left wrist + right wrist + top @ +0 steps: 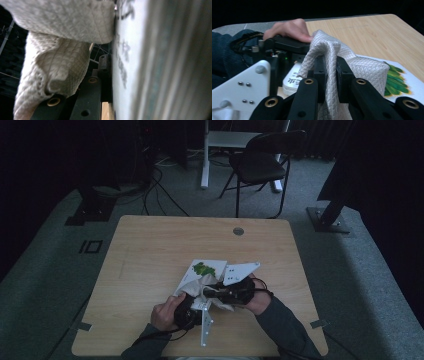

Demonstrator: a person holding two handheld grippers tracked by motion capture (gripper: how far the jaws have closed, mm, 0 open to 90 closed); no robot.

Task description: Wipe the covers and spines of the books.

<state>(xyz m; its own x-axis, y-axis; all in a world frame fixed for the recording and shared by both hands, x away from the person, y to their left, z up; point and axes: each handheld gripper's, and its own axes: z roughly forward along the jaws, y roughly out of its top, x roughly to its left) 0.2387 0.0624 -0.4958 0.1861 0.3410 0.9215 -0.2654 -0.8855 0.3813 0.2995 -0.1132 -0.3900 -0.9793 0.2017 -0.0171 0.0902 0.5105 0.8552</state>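
Cloth point(342, 65), white, quilted diamond weave, soft and bunched, sits low-center on the tabletop point(150, 245), draped over the near end of a flat white pack point(202, 270) with a green leaf print. Right claw point(331, 75) is pinching a fold of the cloth between its two black jaws, fabric humped over the tips. Left claw point(192, 312) is pressed together too; in the left gripper view the cloth point(62, 50) hangs against the pack's point(130, 62) printed white face with a black jaw squeezed beside it, so it looks clamped on the pack edge with cloth, exact contents hard to tell. Left hand point(289, 30) wraps its gripper body, dark knit sleeve behind. Grey triangular plates top both grippers. Tabletop is pale wood grain, rounded corners, round hole point(238, 231) near far edge. Beyond: grey carpet, black folding chair point(262, 162), cables.
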